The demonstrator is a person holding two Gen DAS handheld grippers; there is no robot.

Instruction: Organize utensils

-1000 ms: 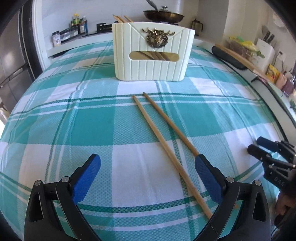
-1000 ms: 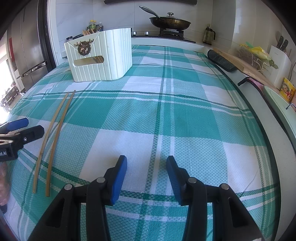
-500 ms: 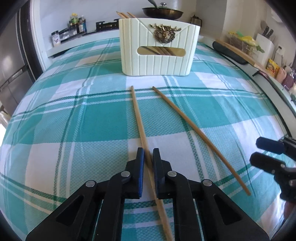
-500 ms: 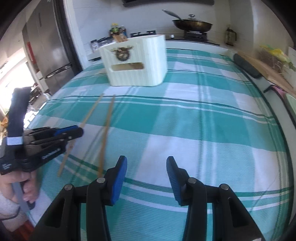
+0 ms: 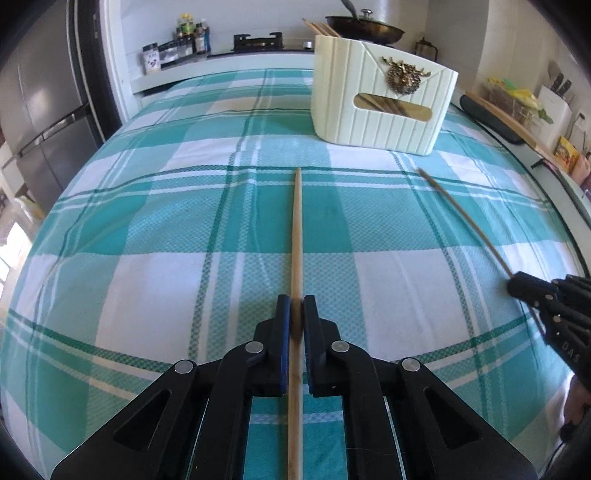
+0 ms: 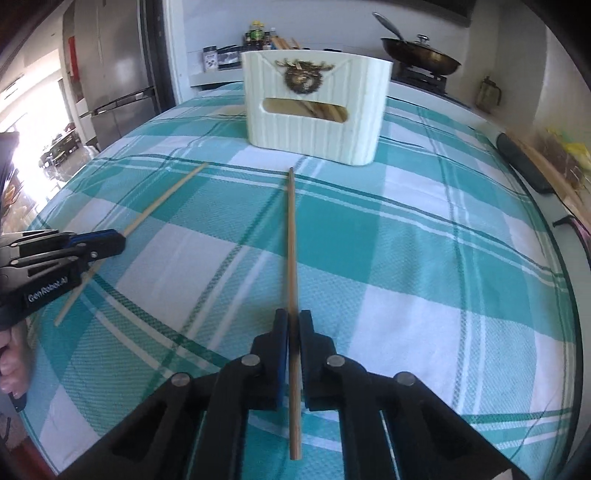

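While each gripper clamps a chopstick of its own, the two sticks lie apart over the teal and white checked tablecloth, both aimed roughly toward the cream utensil holder at the far side of the table.

The left gripper has its blue pads pressed together on the left chopstick. The stick passes straight between the fingers: its thin end reaches forward toward the holder and stops well short of it, and its thicker end runs back under the gripper to the bottom edge of the left wrist view.

The right gripper is likewise shut tight on the right chopstick; its jaws have just been closing, with the stick between them. Here too the stick runs along the line of the fingers, its far tip near the holder's base but not touching it, its near end poking out behind the pads.

In the left wrist view the right chopstick is blurred, so whether its tip rests on the cloth or hangs just above it is hard to tell. More chopsticks stand inside the holder, showing above its rim and through the slot in its front. A lidded pan sits on the stove behind.
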